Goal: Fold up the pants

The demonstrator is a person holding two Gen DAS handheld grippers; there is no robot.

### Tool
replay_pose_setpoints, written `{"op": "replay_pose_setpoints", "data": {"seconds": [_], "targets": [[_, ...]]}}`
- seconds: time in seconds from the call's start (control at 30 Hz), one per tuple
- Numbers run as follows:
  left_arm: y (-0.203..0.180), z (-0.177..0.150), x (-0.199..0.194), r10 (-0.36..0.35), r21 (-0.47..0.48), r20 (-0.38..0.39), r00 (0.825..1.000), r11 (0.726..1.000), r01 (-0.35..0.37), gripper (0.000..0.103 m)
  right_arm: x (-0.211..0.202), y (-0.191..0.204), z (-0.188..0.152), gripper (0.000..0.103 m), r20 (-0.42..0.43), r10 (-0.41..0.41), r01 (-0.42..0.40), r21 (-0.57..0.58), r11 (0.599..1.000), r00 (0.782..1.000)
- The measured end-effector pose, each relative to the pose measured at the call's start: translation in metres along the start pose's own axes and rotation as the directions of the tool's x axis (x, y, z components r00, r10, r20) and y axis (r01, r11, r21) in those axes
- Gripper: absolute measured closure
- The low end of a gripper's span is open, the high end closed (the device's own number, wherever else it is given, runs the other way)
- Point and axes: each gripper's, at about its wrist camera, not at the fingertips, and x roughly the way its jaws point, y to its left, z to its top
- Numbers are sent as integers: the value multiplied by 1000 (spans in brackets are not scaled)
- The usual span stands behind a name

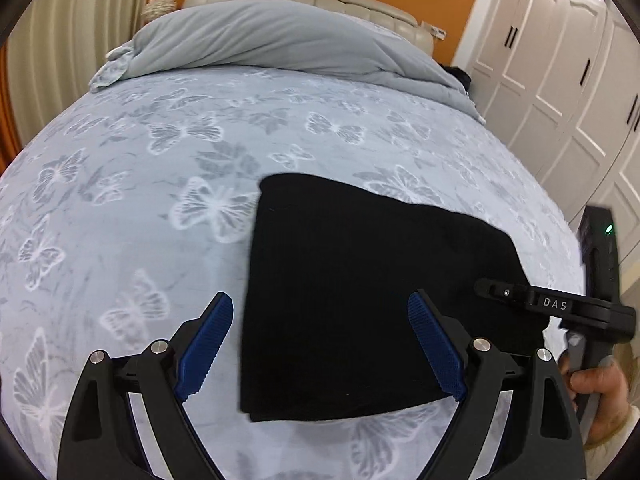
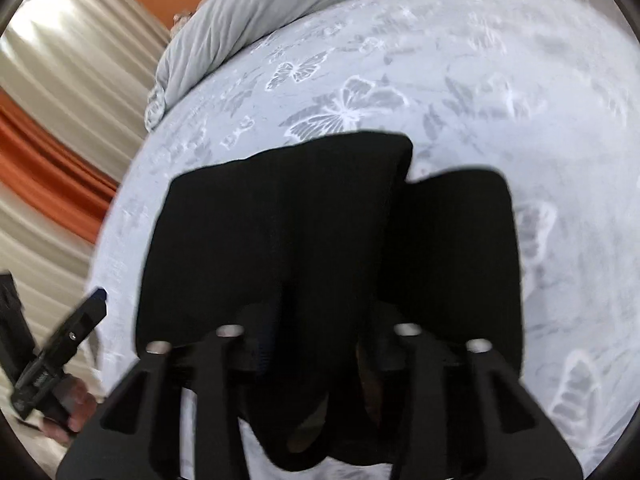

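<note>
Butterfly-print bedsheet (image 1: 160, 160) under black pants (image 1: 360, 280); "DAS" on right gripper (image 1: 486, 289).

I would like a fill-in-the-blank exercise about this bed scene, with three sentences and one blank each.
1. The folded black fabric pants lie on a pale sheet printed with white ____.
2. The left gripper has its blue-padded jaws ____, with nothing pressed between them.
3. The right gripper is shut on the ____.

Missing words: butterflies; open; pants
</note>
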Motion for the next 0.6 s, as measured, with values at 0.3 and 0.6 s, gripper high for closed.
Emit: {"op": "replay_pose_setpoints", "data": {"seconds": [0.3,0.6], "targets": [[3,-1,14,-7,-19,-39,999,1000,6,16,-13,-49,-12,80,-55,-109,113,79,990,993],[38,12,7,-25,-156,-24,999,987,21,16,-17,-37,-4,37,-11,73,-71,104,992,997]]}}
